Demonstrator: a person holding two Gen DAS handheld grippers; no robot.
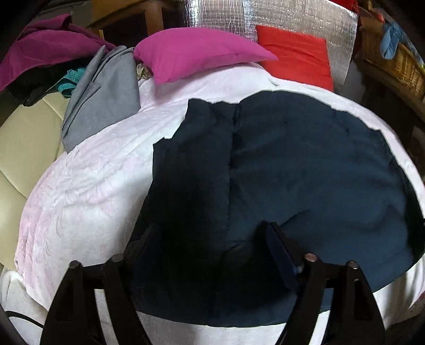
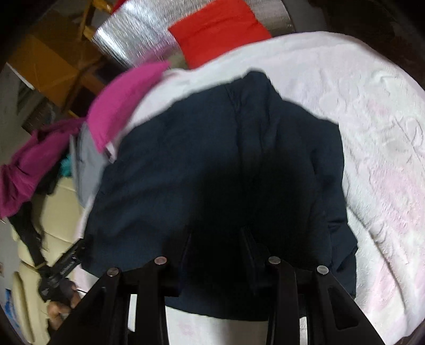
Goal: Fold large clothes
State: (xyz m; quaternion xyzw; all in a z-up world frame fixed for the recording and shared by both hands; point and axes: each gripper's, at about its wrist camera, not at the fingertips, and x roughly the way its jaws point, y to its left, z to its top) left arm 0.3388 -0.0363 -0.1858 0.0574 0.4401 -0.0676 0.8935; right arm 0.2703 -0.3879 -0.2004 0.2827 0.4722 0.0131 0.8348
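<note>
Lived-in home, a bedroom or sitting corner used for laundry. A white textured blanket covers the soft work surface filling most of both frames. Magenta pillow and red cushion lie along its far edge, top centre. Loose clothes heaped at upper left: grey garment, purple fabric, a scrap of teal. Cream padded upholstery, sofa or headboard, at left edge. Silver foil insulation sheet stands against the back, top centre. Woven wicker basket at upper right. Wooden furniture, yellowish, at upper left of right wrist view.
</note>
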